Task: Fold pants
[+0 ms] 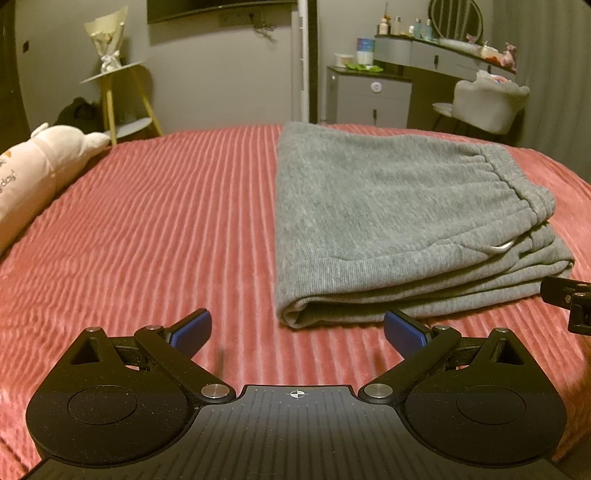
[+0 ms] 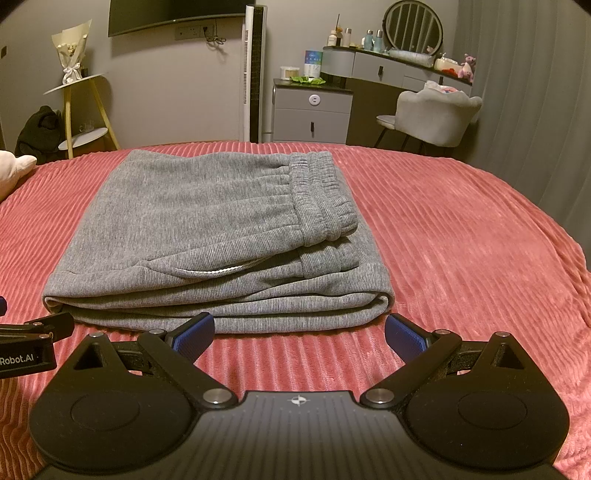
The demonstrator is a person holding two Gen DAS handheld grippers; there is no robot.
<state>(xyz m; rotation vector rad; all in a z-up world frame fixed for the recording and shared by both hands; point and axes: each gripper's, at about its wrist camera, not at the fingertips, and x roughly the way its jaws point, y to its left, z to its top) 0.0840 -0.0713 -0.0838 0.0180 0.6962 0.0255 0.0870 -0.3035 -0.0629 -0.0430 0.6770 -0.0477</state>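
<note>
Pants: grey pants lie folded into a flat stack of several layers on the bed; the elastic waistband sits on top toward the right side, a white drawstring shows at the near edge

Bed: covered by a ribbed pink blanket — the pants rest near its middle

Left claw: left claw released, blue pads spread wide, nothing between them; it hovers just short of the near left corner of the stack, not touching the cloth

Right claw: right claw released as well, blue pads wide apart and empty; it sits just in front of the near folded edge, centre to right

Claw relation: each claw shows at the edge of the other's view, so they are side by side before the stack

Surroundings: a plush toy lies at the left edge of the bed — beyond the bed stand a yellow-legged side table, a grey cabinet, a dresser with a round mirror and a chair
</note>
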